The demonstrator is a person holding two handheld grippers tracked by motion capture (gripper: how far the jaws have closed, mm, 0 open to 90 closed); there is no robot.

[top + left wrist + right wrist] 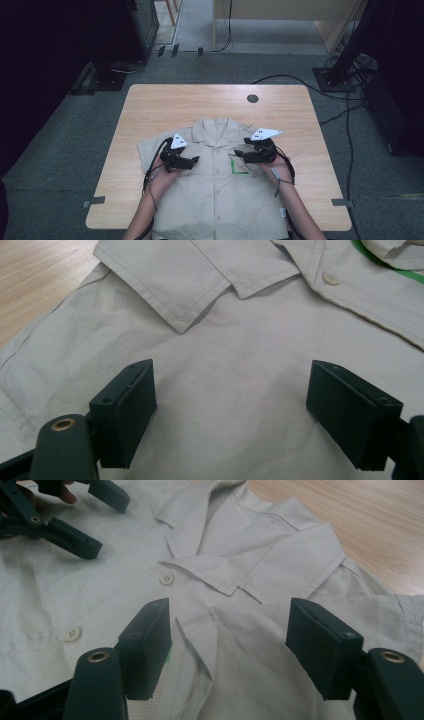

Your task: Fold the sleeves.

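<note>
A beige short-sleeved shirt (pixel 217 192) lies flat and buttoned on the wooden table (pixel 150 107), with its collar (pixel 216 129) at the far side. My left gripper (pixel 194 161) hovers over the chest panel at the picture's left. Its jaws stand open over smooth cloth (pixel 230 390) below the collar point, with nothing between them. My right gripper (pixel 239 155) is over the other chest panel, by a green-edged pocket mark (pixel 239 167). It is open, and a raised fold of cloth (pixel 212 630) lies between the pads without being pressed. The left gripper (pixel 110 527) also appears at the top left of the right gripper view.
A round cable hole (pixel 252 98) sits near the table's far edge. Tape tabs mark the near corners (pixel 94 201) (pixel 341 202). Cables (pixel 345 125) run over the carpet at the right, and dark equipment stands (pixel 107 75) at the far left.
</note>
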